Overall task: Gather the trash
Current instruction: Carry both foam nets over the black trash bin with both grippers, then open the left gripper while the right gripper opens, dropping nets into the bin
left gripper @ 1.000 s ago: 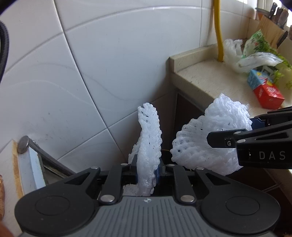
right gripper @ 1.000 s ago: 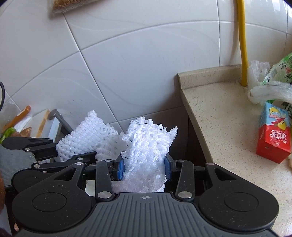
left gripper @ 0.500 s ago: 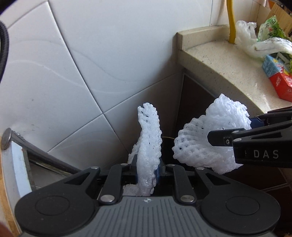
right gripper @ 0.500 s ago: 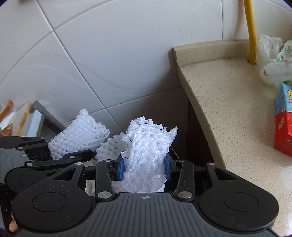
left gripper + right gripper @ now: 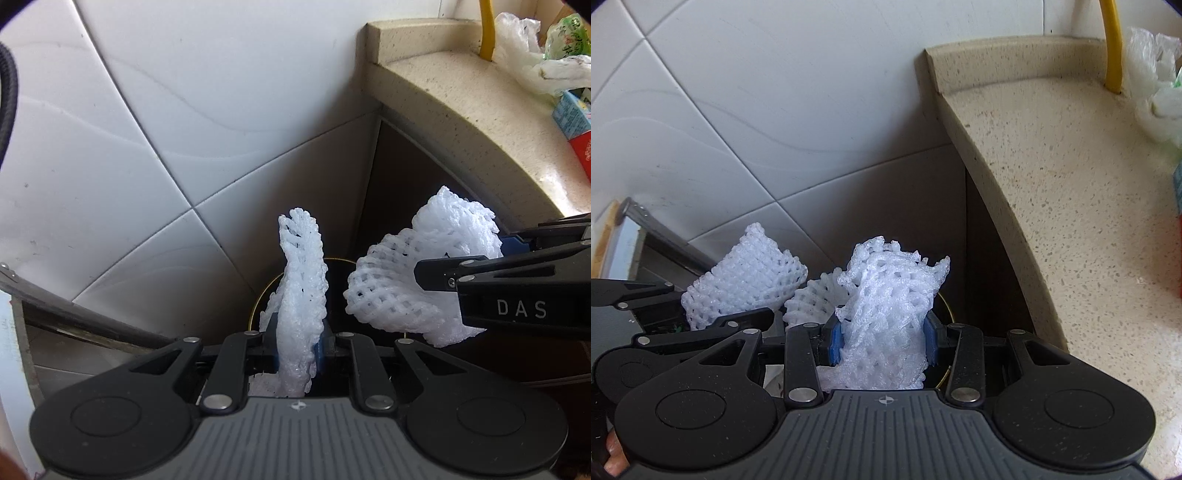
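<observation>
My left gripper [image 5: 298,345] is shut on a flattened white foam fruit net [image 5: 303,288] that stands up between its blue pads. Beside it on the right, my right gripper [image 5: 517,273] holds a second, rounder white foam net [image 5: 417,280]. In the right wrist view the right gripper [image 5: 882,341] is shut on that bulky net [image 5: 886,314], and the left gripper's net [image 5: 746,284] shows at lower left. Below both nets lies a dark round bin with a thin gold rim [image 5: 258,299], set in the gap beside the counter.
A speckled beige counter [image 5: 1071,206] runs along the right, with a yellow pipe [image 5: 1112,44], crumpled plastic bags [image 5: 535,62] and a red and blue carton [image 5: 576,125] on it. White wall tiles [image 5: 166,129] fill the background. A metal bar [image 5: 74,321] crosses at lower left.
Both grippers have sunk and tipped downward with their nets still held. The counter and its clutter have slid up and right in view, and the dark bin's gold rim has appeared below.
</observation>
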`<state>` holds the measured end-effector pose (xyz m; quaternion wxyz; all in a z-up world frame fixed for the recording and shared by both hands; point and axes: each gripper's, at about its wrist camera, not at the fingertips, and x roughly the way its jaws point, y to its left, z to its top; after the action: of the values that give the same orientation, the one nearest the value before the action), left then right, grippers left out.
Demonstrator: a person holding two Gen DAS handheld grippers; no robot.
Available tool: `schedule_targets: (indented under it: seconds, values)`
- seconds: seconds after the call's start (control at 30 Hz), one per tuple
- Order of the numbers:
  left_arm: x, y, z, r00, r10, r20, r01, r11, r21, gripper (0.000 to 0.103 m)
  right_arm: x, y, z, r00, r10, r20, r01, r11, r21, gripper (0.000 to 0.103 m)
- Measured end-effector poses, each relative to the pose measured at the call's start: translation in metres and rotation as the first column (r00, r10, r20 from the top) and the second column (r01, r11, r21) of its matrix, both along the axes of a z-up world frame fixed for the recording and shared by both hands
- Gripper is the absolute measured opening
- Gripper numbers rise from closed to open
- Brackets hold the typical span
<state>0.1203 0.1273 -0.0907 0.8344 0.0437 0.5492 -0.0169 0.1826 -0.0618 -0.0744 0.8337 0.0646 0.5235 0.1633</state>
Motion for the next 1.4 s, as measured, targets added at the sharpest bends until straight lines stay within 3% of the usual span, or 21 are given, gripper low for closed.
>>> schedule_targets:
  seconds: [0.87,1.4]
  values:
    - [0.02,0.01,-0.031,0.995,0.023,-0.092,-0.029,0.997,-0.066,0.015,0.023,0.035,-0.037,0.996,0.006,-0.094,-0.009,0.999,-0.033,0.049]
    - [0.024,0.009,-0.034,0.994,0.016,-0.109,-0.025,0.996,-0.081,0.031,0.03,0.046,-0.06,0.991,-0.013,-0.132,0.009,0.999,-0.031,0.053]
